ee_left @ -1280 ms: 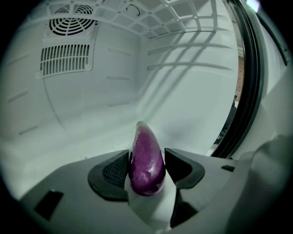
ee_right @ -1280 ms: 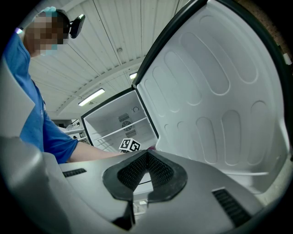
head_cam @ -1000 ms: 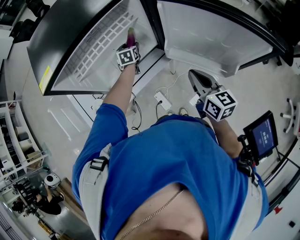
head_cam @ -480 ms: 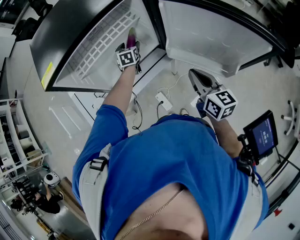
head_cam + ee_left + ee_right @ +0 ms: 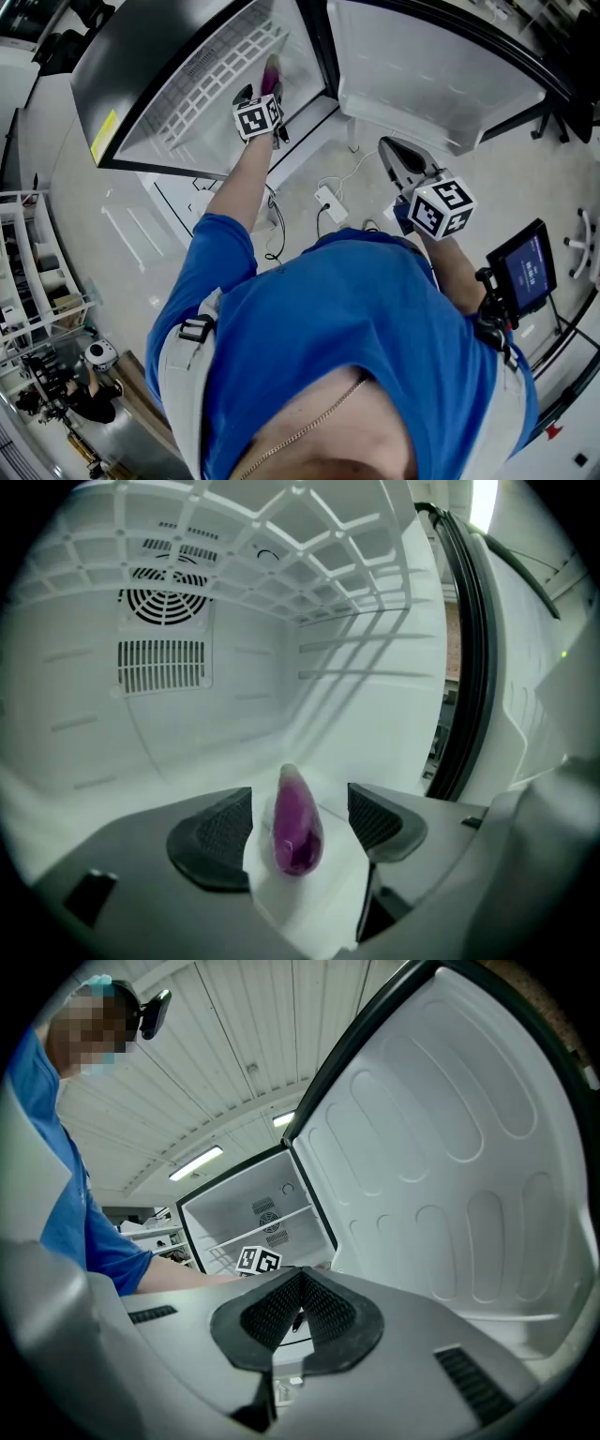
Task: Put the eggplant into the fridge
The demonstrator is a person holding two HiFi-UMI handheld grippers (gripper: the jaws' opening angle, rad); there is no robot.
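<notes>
The purple eggplant (image 5: 296,822) lies on the white floor of the open fridge (image 5: 187,112), tip pointing inward. My left gripper (image 5: 300,803) reaches into the fridge and stands open around it, with a gap between each pad and the eggplant. From the head view, the eggplant (image 5: 271,73) shows just beyond the left gripper (image 5: 264,89) and its marker cube. My right gripper (image 5: 298,1279) hangs outside in front of the open door (image 5: 450,1147), shut with nothing between its pads. It also shows in the head view as the right gripper (image 5: 398,157).
A wire shelf (image 5: 309,536) spans the fridge above the left gripper, and a fan vent (image 5: 167,597) sits on the back wall. A power strip (image 5: 328,202) with cables lies on the floor. A small screen (image 5: 523,270) stands right, white shelving (image 5: 28,272) left.
My left gripper has shifted slightly inside the fridge while the eggplant stays between its jaws. The right gripper has not moved.
</notes>
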